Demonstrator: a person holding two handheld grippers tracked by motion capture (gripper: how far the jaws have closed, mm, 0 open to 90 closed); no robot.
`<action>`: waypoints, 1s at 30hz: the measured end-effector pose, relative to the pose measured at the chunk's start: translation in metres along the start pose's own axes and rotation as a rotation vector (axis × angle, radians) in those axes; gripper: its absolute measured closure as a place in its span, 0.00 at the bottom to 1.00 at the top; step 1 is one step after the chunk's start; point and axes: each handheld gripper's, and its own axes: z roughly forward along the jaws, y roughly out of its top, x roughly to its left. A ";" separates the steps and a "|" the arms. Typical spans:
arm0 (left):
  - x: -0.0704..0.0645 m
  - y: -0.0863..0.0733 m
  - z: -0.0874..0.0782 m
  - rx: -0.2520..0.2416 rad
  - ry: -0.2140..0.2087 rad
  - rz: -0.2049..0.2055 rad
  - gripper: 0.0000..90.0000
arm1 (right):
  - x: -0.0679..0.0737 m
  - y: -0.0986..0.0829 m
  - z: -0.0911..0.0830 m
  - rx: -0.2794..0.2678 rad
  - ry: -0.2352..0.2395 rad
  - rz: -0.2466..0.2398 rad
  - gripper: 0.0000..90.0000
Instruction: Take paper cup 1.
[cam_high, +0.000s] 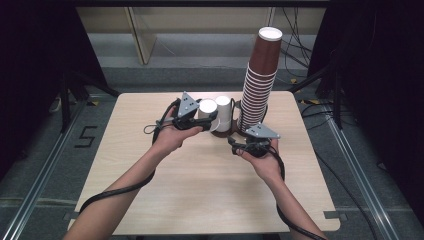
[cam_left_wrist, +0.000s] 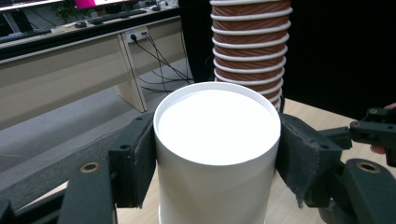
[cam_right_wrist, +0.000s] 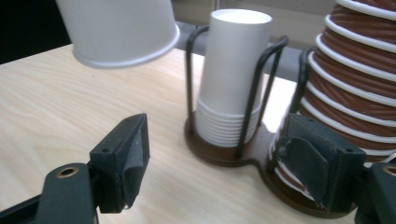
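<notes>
Left gripper (cam_high: 207, 120): you held it just left of the cup rack, its jaws closed on the sides of a white paper cup (cam_left_wrist: 217, 154) turned bottom up.
Held cup: in the right gripper view it hung clear above the worktop (cam_right_wrist: 70, 102), rim (cam_right_wrist: 128, 49) downward, at the upper left.
Right gripper (cam_high: 236, 143): you held it near the rack's near side, its jaws spread wide with nothing between them; the pads (cam_right_wrist: 133, 161) were bare.
Cup rack (cam_right_wrist: 224, 156): a dark brown base with black wire uprights stood at the far middle of the worktop.
White stack (cam_right_wrist: 231, 79): upside-down white cups nested between the uprights, just right of the held cup.
Brown stack (cam_high: 260, 82): a tall tower of ribbed brown cups with white rims stood on the right end of the same base, leaning slightly to the right at its top.
Your hands: the left hand (cam_high: 172, 137) and right hand (cam_high: 265, 162) came in from the near edge, each with a black cable (cam_high: 120, 189) trailing back along the forearm.
Worktop: pale wood grain, on a grey floor.
</notes>
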 end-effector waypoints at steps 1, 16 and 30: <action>-0.002 -0.001 -0.002 0.007 -0.007 0.001 0.37 | 0.002 0.000 -0.002 -0.012 0.010 -0.008 0.26; -0.042 -0.030 -0.023 0.076 -0.118 0.028 0.37 | 0.036 -0.019 -0.036 -0.006 0.113 -0.041 0.24; -0.071 -0.044 -0.037 0.113 -0.191 0.075 0.37 | 0.049 -0.043 -0.058 -0.028 0.134 -0.087 0.23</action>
